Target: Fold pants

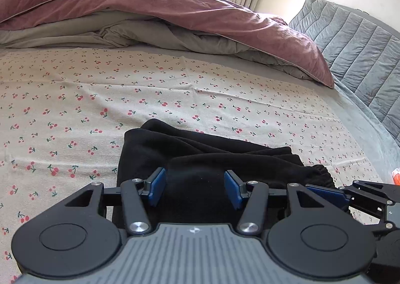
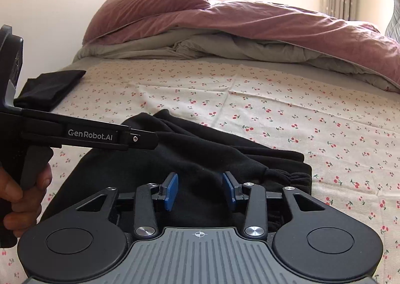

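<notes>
The black pants [image 1: 225, 151] lie in a folded bundle on the cherry-print sheet [image 1: 100, 99], with a gathered elastic end [image 2: 287, 176] at the right. My left gripper [image 1: 195, 187] is open just over the near part of the bundle, its blue pads apart with black cloth between and below them. My right gripper [image 2: 200, 190] is also open over the pants [image 2: 200, 154], beside the left one. In the right wrist view the left gripper [image 2: 150, 139] shows side-on above the pants, held by a hand [image 2: 22, 191]. The right gripper [image 1: 325, 192] shows at the lower right of the left wrist view.
A pink duvet [image 1: 225, 16] over grey bedding and a pink pillow [image 2: 155, 1] fill the far end of the bed. A grey quilted blanket [image 1: 350, 41] lies along the right edge. Another folded black garment [image 2: 50, 89] sits at the bed's left side.
</notes>
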The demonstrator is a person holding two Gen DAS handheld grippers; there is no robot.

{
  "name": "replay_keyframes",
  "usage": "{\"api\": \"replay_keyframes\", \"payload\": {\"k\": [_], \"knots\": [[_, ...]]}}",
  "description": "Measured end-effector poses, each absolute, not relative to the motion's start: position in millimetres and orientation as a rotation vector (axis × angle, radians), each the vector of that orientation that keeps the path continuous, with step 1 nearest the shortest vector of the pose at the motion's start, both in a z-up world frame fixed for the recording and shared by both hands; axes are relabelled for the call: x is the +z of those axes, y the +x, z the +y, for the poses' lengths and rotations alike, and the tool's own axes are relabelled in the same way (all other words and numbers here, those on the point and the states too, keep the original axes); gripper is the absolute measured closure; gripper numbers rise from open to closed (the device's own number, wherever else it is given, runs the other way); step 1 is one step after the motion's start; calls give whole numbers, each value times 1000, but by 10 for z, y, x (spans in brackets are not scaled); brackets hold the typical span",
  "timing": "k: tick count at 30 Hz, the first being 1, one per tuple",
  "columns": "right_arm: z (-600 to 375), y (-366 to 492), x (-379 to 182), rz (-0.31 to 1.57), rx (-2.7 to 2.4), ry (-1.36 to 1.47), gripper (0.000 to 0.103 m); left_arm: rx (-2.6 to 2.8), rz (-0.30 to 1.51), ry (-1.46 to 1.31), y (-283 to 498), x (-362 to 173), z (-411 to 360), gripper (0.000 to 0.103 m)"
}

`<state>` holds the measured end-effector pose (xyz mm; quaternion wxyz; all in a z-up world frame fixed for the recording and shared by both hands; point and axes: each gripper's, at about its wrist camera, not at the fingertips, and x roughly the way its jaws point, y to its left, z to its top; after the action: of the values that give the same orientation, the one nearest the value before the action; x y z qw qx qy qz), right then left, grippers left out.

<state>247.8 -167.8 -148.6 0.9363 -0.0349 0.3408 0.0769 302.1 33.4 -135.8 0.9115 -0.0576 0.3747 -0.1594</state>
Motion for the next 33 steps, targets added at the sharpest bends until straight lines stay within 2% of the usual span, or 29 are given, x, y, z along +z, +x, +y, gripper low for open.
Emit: {"api": "replay_keyframes", "payload": {"k": [6, 16, 28, 33], "knots": [[-1716, 2243, -1606, 728, 160, -105, 59, -226, 733, 29, 2659, -1419, 222, 45], [-1671, 2196, -1763, 782, 131, -104, 59, -166, 702, 150, 2534, -1527, 115, 44], [-1572, 2037, -1779, 778, 130, -193, 59, -140, 714, 180, 2347, -1538, 145, 43], [-1537, 2052, -1882, 773, 127, -214, 58, -145, 735, 178, 2299, -1664, 249, 32]]}}
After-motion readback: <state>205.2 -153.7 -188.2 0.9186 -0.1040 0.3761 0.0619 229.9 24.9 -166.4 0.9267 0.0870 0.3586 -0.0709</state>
